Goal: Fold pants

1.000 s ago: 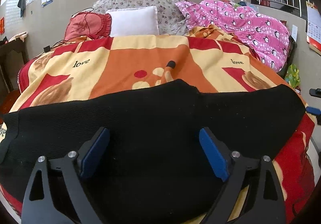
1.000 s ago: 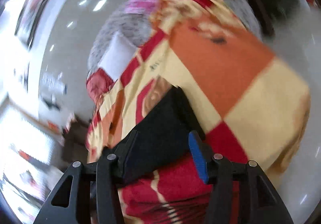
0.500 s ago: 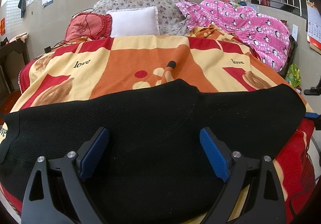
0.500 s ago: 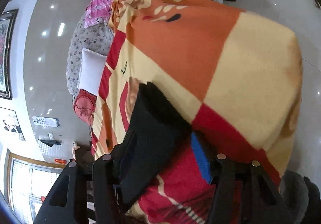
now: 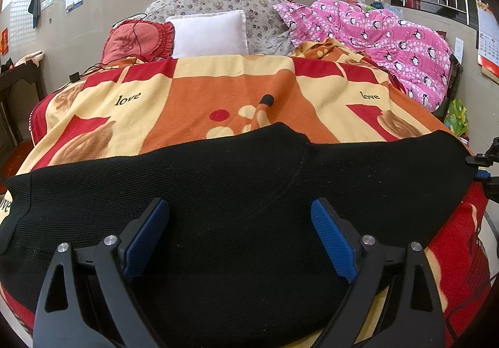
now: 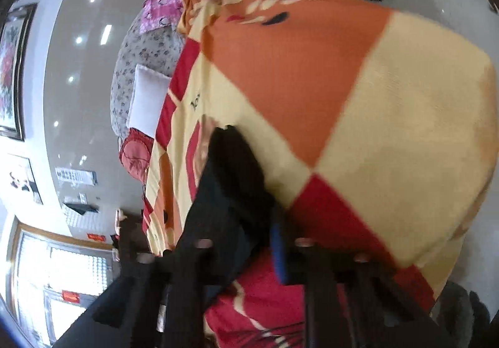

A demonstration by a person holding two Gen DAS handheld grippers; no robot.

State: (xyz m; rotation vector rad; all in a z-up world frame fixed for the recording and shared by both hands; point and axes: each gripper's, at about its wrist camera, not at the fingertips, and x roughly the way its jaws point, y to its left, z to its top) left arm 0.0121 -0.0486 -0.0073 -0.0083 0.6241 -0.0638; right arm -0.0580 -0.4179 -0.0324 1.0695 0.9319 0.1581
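1 pants [image 5: 237, 192] on blanket [image 5: 218, 92], 2 pillows [image 5: 209, 33] behind; left gripper [image 5: 240, 232] wide open, empty; right gripper [image 6: 249, 242] pinching pants' end.

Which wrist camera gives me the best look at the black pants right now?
The left wrist view: the black pants lie spread across the blanket nearly end to end, with the open left gripper over them. The right wrist view is blurred and shows only one end of the pants between the right gripper fingers.
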